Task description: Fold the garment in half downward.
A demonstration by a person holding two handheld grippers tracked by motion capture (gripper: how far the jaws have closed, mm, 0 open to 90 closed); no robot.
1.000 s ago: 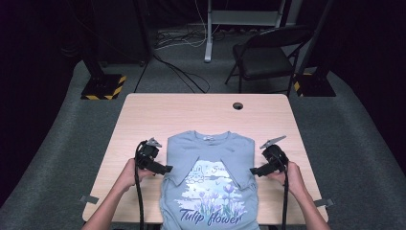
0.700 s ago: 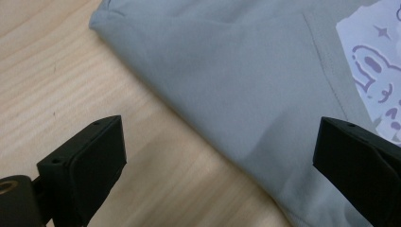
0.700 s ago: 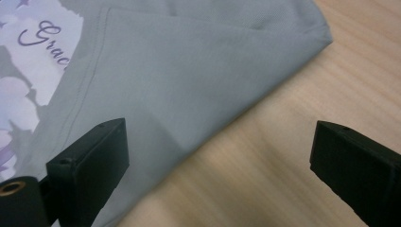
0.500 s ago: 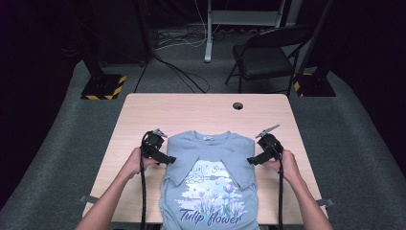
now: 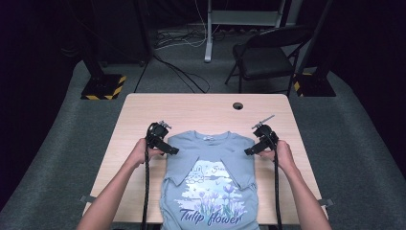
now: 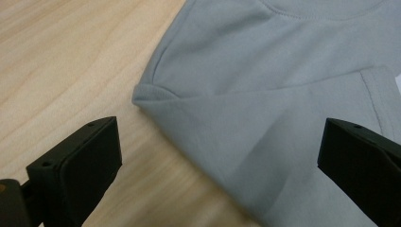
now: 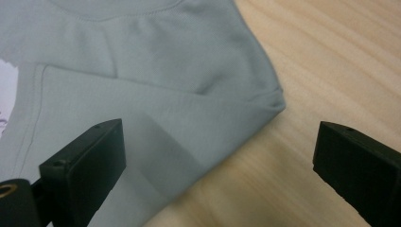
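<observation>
Trouble looks likeliest at the folded shoulders of the T-shirt [image 5: 209,177], lying at the table's [image 5: 201,108] near edge: left gripper [image 5: 163,143] and right gripper [image 5: 256,146], both spread wide beside them, could catch only the top layer, undoing the sleeve folds

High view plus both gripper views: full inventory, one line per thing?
light wooden rectangular table: 1, pale wood, centre, round cable hole near far edge
grey-blue cotton T-shirt with tulip print: 1, on table's near half, both sleeves folded in
black folding chair: 1, floor beyond table, right
black stand bases with yellow-black hazard stripes: 2, floor, far left and far right
left tongs: 1, black, open, at shirt's left shoulder
right tongs: 1, black, open, at shirt's right shoulder
forearms: 2, from bottom edge
</observation>
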